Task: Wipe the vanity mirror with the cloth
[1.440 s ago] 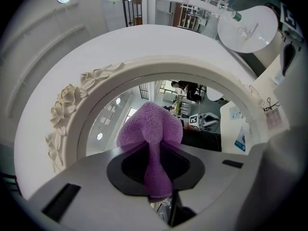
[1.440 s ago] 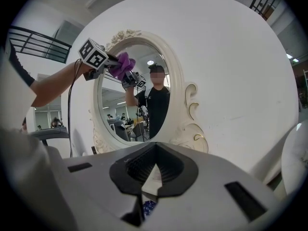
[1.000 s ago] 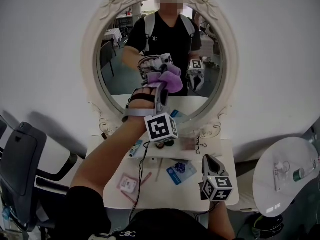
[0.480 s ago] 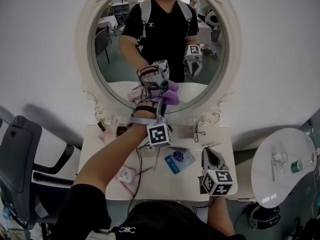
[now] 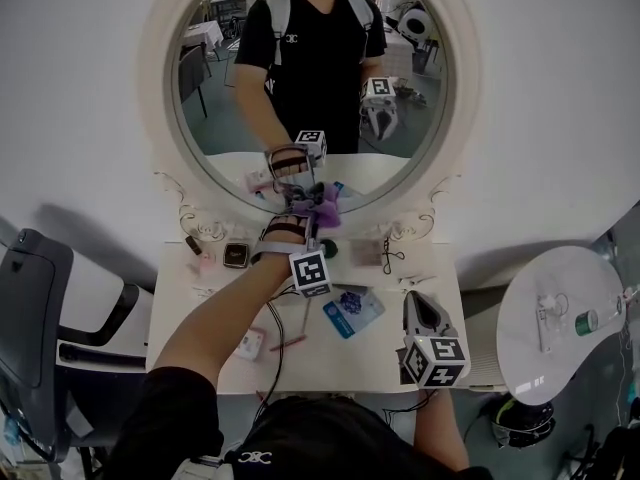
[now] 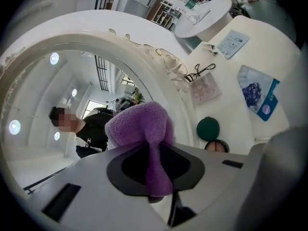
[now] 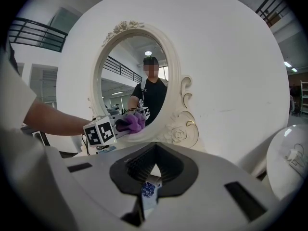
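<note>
Left tool point(image 6: 156, 174): clenched on the purple cloth point(image 6: 139, 129), which bunches out past the jaws; in the head view it sits at frame centre, on an arm reaching up from the lower left.
Cloth position: at the bottom of the vanity mirror point(image 5: 220, 118), where the glass meets the frame; which of the two it touches cannot be told.
Right tool point(image 7: 153, 170): jaws drawn together with nothing held, low over the counter at the lower right of the head view, well apart from the mirror.
Mirror: oval, upright against the wall, in a cream carved frame point(image 5: 160, 138) with scrollwork at its base; the glass reflects a person in a black shirt, both tools, and tables and chairs behind.
Counter point(image 5: 375, 363): white, scattered with small things, namely a blue-and-white packet point(image 5: 352, 310) near the centre, a dark green round lid point(image 6: 208, 128) just beside the mirror's base, an eyelash curler point(image 6: 202, 70) and a clear pink palette point(image 6: 206, 88) further right.
Wall point(image 5: 560, 118): plain white, filling the upper right and left of the head view.
Room: a round white side table point(image 5: 560, 323) at the right edge, a dark chair point(image 5: 30, 308) at the lower left.
</note>
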{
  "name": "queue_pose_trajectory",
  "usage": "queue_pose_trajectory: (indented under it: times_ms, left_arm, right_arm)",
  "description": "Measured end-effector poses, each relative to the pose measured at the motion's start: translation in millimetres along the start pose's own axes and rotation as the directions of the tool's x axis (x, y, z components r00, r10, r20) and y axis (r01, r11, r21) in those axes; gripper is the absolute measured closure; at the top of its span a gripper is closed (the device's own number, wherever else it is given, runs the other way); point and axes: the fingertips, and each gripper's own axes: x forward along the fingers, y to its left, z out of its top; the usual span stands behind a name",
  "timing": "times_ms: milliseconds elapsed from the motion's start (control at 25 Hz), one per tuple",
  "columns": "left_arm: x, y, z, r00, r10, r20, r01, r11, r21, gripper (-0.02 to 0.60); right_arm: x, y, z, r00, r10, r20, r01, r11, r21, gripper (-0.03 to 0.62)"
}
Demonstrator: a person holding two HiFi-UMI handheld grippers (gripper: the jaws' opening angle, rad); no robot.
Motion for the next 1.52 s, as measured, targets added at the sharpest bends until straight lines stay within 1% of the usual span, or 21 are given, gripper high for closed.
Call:
queue_pose_trajectory:
  times_ms: [120,200,280,320,360,400,440,480,560,640,680,720,760,800,960,1040,1120,1160,1280,1320,1520]
  left_arm:
    - [-1.2,-1.0,0.2,1.000,-0.019,0.010,0.020,0.999,-0.038,0.509]
    - [-4.5,-0.8,1.3,0.999,-0.023,0.024,0.025,0.996,-0.084,0.509]
    - [-13.3,2.8,2.4,0.999,-0.022,0.043,0.030,0.983,-0.183,0.509]
    - [-20.3,8.2,2.5,0.998,-0.019,0.052,0.031,0.966,-0.255,0.509]
    - [-28.2,16.5,1.8,0.998,-0.010,0.060,0.030,0.941,-0.338,0.509]
    - [-36.5,26.9,0.1,0.998,0.002,0.069,0.028,0.904,-0.427,0.509]
    - [-45.0,38.8,-2.4,0.997,0.013,0.079,0.030,0.854,-0.519,0.509]
    - [-53.6,51.5,-5.4,0.996,0.023,0.089,0.036,0.794,-0.607,0.509]
    - [-70.5,79.0,-12.0,0.993,0.050,0.108,0.049,0.656,-0.754,0.508]
    - [-87.8,110.4,-21.1,0.988,0.103,0.113,0.042,0.526,-0.849,0.509]
    - [-96.4,126.7,-27.3,0.985,0.135,0.109,0.033,0.471,-0.882,0.509]
    - [-104.7,143.1,-34.7,0.981,0.166,0.102,0.022,0.422,-0.906,0.509]
    - [-112.9,159.5,-42.9,0.976,0.198,0.090,0.008,0.382,-0.924,0.509]
    - [-120.7,175.7,-51.8,0.970,0.232,0.074,-0.011,0.349,-0.937,0.509]
    - [-152.6,235.1,-95.2,0.929,0.368,-0.038,-0.142,0.260,-0.955,0.509]
    - [-166.7,255.9,-118.0,0.907,0.409,-0.098,-0.201,0.218,-0.955,0.508]
    - [-174.3,268.7,-136.8,0.893,0.426,-0.146,-0.246,0.189,-0.951,0.509]
    - [-175.3,272.4,-144.4,0.892,0.424,-0.160,-0.252,0.171,-0.952,0.509]
    - [-174.1,278.5,-160.8,0.900,0.402,-0.167,-0.223,0.094,-0.970,0.508]
    - [-173.7,281.2,-164.2,0.901,0.399,-0.169,-0.216,0.077,-0.973,0.508]
    - [-168.1,292.2,-166.9,0.903,0.399,-0.162,-0.193,0.039,-0.980,0.509]
  right_arm:
    - [-0.4,2.8,0.3,1.000,0.004,0.000,-0.004,1.000,-0.004,0.583]
    - [-0.3,5.0,-0.1,1.000,0.010,-0.001,-0.010,1.000,-0.006,0.583]
    - [0.0,7.2,-0.5,1.000,0.017,-0.002,-0.017,1.000,-0.006,0.583]
    - [0.6,8.3,-0.6,1.000,0.022,-0.003,-0.022,1.000,-0.007,0.583]
    - [1.8,9.8,-0.3,1.000,0.028,-0.003,-0.028,1.000,-0.009,0.583]
    - [3.5,11.9,0.8,0.999,0.037,-0.001,-0.037,0.999,-0.012,0.583]
    - [5.5,14.3,2.2,0.999,0.046,0.002,-0.046,0.999,-0.014,0.583]
    - [7.4,16.9,3.6,0.998,0.055,0.005,-0.055,0.998,-0.014,0.583]
    - [10.5,21.6,6.0,0.998,0.069,0.013,-0.069,0.998,-0.013,0.583]
    - [13.6,27.3,7.6,0.996,0.084,0.016,-0.084,0.996,-0.015,0.583]
    - [15.4,30.9,8.1,0.995,0.093,0.017,-0.093,0.996,-0.017,0.583]
    - [17.4,34.6,8.3,0.995,0.103,0.017,-0.103,0.995,-0.019,0.583]
    - [19.4,38.0,8.5,0.994,0.112,0.017,-0.112,0.994,-0.021,0.583]
    - [21.1,40.7,8.7,0.993,0.120,0.018,-0.120,0.993,-0.022,0.583]
    - [25.3,47.1,9.6,0.990,0.139,0.024,-0.138,0.990,-0.019,0.583]
    - [27.8,49.0,10.8,0.989,0.146,0.028,-0.146,0.989,-0.016,0.583]
    - [30.9,51.1,13.2,0.988,0.154,0.034,-0.153,0.988,-0.014,0.583]
    - [32.2,52.6,14.7,0.987,0.158,0.038,-0.157,0.987,-0.015,0.583]
    - [33.8,58.2,18.0,0.984,0.170,0.044,-0.169,0.985,-0.020,0.583]
    - [34.0,59.6,18.4,0.984,0.173,0.044,-0.172,0.985,-0.021,0.583]
    - [32.6,56.1,18.2,0.986,0.162,0.050,-0.161,0.987,-0.016,0.583]
